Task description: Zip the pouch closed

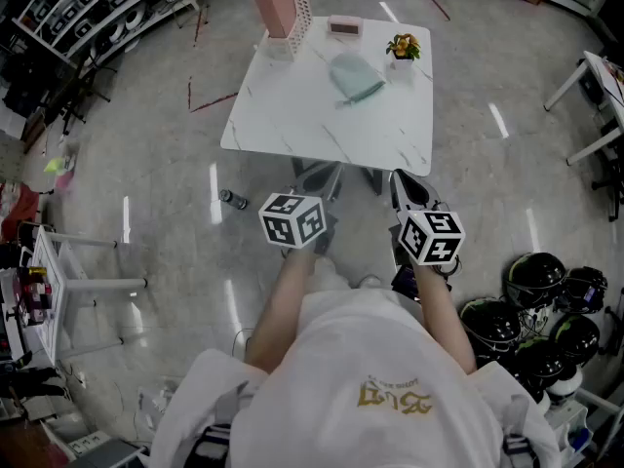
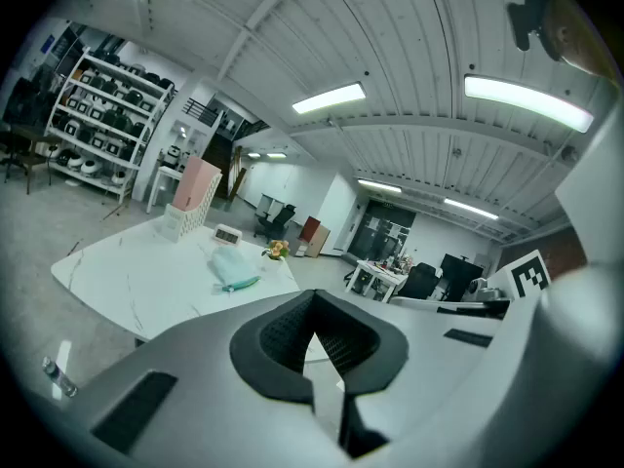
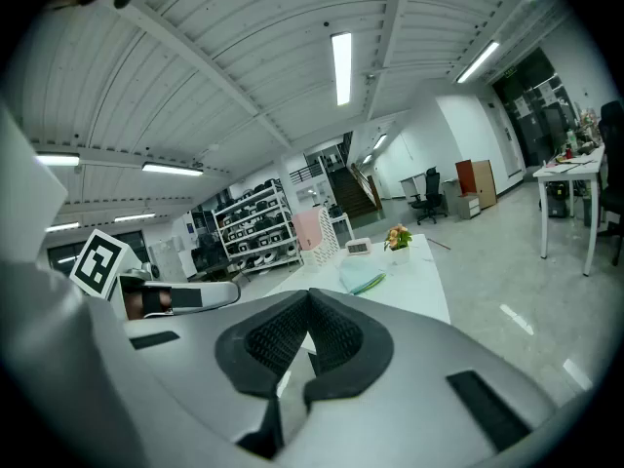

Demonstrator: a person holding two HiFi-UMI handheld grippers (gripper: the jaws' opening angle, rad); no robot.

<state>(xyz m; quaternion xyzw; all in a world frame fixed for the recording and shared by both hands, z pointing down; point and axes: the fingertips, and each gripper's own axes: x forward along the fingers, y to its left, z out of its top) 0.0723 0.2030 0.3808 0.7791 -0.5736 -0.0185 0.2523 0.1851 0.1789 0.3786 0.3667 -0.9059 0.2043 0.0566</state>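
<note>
Pale green pouch is noted on the far half of the worktop, long axis slanted, well ahead of and between left tongs and right tongs, both closed together on nothing, neither judged clearly nearer

Thing: pouch
Colour: pale green, with a darker blue-green strip along one edge
Shape: soft and a bit puffy
Pose: lying flat, turned at a slant
Place: on the far half of the white table, near the little flower pot but not touching it
Zip: too small to tell if open or shut
</note>
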